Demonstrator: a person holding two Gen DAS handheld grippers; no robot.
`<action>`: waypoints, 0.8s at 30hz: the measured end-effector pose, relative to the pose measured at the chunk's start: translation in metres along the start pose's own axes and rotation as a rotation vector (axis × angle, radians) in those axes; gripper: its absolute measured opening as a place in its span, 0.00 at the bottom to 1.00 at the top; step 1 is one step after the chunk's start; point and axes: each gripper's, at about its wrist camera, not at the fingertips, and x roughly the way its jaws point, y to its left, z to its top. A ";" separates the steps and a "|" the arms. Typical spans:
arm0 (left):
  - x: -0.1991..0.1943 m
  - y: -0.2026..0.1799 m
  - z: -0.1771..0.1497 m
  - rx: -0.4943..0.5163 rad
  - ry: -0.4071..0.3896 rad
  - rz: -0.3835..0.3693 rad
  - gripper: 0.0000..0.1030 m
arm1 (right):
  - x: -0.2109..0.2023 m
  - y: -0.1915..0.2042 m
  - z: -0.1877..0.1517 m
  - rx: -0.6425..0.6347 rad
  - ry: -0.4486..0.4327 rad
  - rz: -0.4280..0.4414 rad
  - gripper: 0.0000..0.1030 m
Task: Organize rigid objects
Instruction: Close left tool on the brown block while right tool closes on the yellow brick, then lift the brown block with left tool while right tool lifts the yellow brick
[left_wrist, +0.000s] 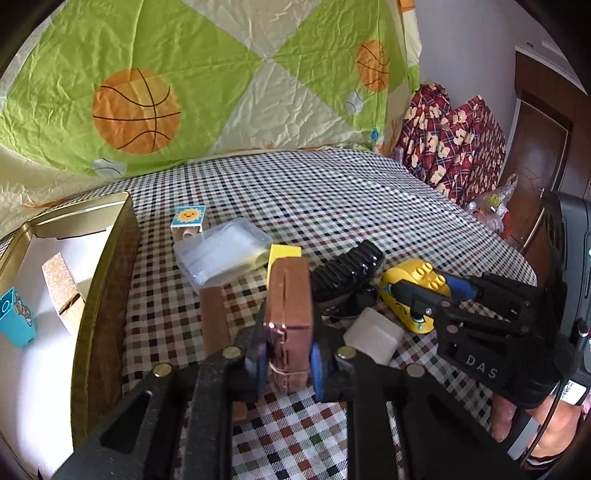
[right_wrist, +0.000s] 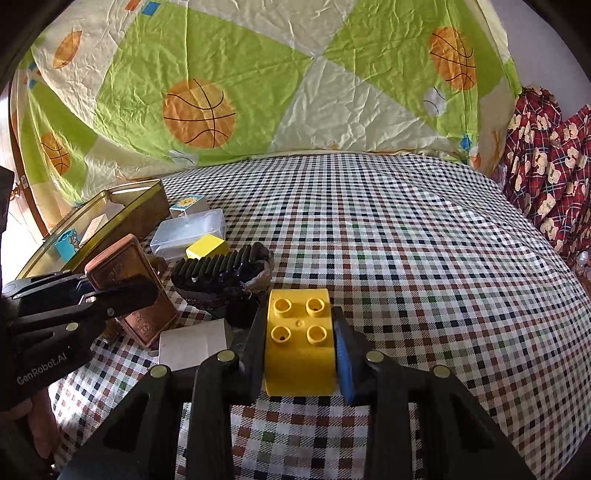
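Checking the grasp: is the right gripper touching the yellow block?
Touching. In the right wrist view both pads of the right gripper press flat against the sides of the yellow block, with no gap on either side.

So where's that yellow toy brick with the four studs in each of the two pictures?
Left wrist view: the yellow brick is right of centre, pinched by the right gripper.
Right wrist view: the brick is bottom centre, between the pads.
Shared landmark: the black comb just left of it.
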 end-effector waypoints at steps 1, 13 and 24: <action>-0.002 0.001 -0.001 0.000 -0.011 0.004 0.16 | -0.001 0.001 0.000 -0.001 -0.010 -0.001 0.33; -0.028 0.008 -0.002 -0.021 -0.157 0.053 0.16 | -0.017 0.002 -0.001 0.002 -0.107 0.024 0.33; -0.056 0.015 -0.010 -0.068 -0.309 0.074 0.16 | -0.027 0.002 -0.005 -0.009 -0.171 0.038 0.33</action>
